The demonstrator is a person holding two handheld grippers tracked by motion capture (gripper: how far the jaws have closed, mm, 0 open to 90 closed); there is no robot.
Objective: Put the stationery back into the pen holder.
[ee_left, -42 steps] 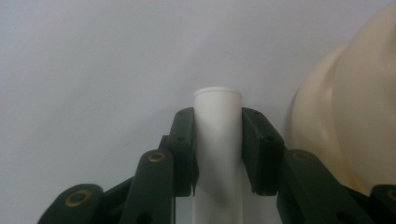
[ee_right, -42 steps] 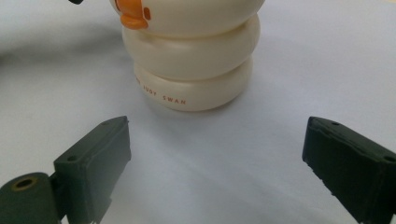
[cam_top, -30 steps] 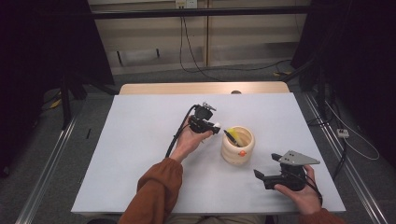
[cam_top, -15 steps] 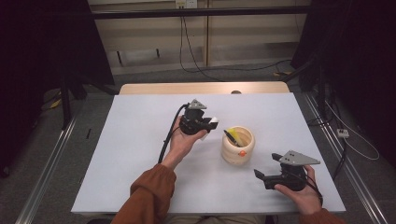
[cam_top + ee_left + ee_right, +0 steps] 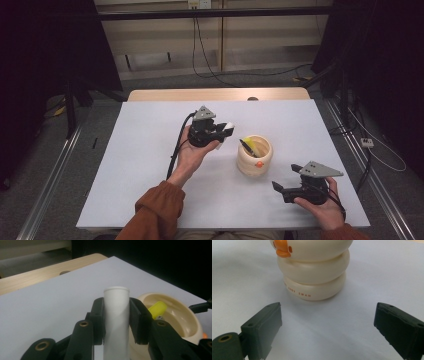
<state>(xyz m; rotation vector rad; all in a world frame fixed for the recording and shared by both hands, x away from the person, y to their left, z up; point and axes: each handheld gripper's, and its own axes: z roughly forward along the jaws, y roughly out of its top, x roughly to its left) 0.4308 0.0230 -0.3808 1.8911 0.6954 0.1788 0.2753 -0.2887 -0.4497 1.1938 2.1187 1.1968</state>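
Glossy cream plastic holder (image 5: 312, 270); matt white tube (image 5: 116, 322)

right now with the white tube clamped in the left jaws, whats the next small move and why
Probably carry the left gripper a little further toward the cream ringed holder and tip the white cylindrical tube upright over its mouth. The tube is clamped beside the holder's rim, not above the opening, where a yellow item already sits. The right gripper, jaws open, rests nearby.

high: above, facing forward-down | gripper views: close, low | shared: cream holder (image 5: 254, 156)
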